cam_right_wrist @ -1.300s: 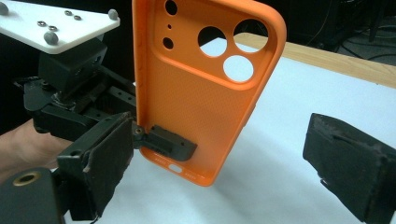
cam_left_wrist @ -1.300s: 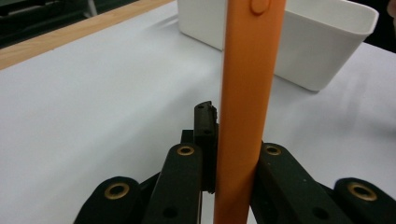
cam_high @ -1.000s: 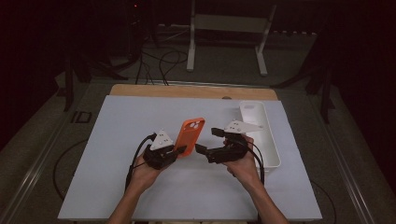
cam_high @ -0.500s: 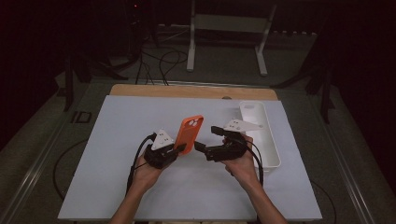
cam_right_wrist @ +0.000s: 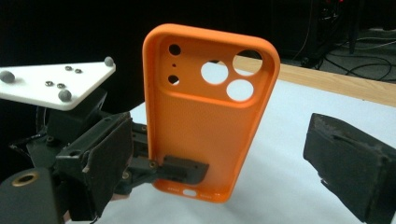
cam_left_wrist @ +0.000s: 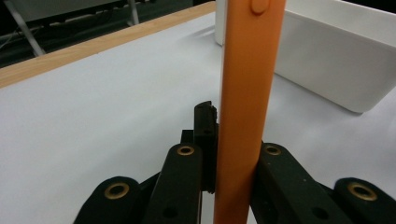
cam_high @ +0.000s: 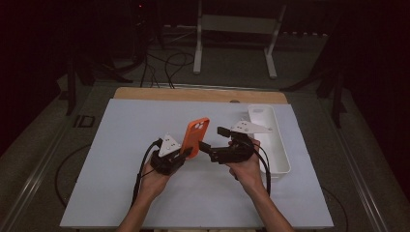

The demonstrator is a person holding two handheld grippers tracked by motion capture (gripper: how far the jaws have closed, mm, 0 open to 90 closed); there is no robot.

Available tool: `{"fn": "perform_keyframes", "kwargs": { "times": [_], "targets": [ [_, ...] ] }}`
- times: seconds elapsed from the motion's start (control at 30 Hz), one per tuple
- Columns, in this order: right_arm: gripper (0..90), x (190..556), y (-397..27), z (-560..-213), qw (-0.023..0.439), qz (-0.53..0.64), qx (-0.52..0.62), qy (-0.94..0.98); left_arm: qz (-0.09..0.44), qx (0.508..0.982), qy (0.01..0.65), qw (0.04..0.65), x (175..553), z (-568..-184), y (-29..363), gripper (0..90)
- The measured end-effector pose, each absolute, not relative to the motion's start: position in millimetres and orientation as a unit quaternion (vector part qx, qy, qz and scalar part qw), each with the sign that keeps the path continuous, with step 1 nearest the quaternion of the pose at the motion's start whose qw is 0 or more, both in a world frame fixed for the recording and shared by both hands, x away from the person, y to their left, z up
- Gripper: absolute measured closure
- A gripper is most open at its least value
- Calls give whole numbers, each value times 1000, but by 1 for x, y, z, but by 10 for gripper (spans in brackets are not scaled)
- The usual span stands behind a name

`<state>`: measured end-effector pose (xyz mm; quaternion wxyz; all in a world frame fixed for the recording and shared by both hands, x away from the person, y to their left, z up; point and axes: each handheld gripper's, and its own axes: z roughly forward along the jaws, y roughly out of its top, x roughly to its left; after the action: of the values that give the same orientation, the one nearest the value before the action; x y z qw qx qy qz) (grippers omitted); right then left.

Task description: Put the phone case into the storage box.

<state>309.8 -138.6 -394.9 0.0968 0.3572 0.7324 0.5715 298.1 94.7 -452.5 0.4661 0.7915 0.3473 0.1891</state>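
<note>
Since the earlier high view almost nothing has shifted: the orange phone case (cam_high: pixel 196 137) stands in the same spot at the centre of the frame, and the right gripper (cam_high: pixel 209 140) has only edged a touch closer to it. The left gripper (cam_high: pixel 185 152), just left of centre and low in the high view, is clamped on the bottom edge of the case and holds it upright above the white table sheet (cam_high: pixel 121 145), its camera holes at the top. In the left gripper view the case (cam_left_wrist: pixel 247 107) is seen edge-on as a tall orange bar running from the bottom to the top of the frame, with the black jaws pressed against it on both sides near the bottom centre. The right gripper view shows the inside of the case (cam_right_wrist: pixel 205 121) at the centre of the frame, the left gripper's pad over its lower edge and that gripper's grey plate at the upper left. The right gripper's jaws are spread apart with nothing between them; one black pad (cam_right_wrist: pixel 350 158) sits at the lower right of that view, apart from the case. A white tray (cam_high: pixel 270 140) lies on the sheet at the right of the high view, beyond the right hand (cam_high: pixel 246 166).
</note>
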Motion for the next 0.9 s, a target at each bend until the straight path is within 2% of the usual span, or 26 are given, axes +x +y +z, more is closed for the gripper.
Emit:
{"fn": "perform_keyframes", "kwargs": {
  "times": [0.9],
  "targets": [
    [83, 316, -126, -392, 103, 577, 384, 713, 211, 788, 353, 457, 294, -458, 88, 852]
  ]
}}
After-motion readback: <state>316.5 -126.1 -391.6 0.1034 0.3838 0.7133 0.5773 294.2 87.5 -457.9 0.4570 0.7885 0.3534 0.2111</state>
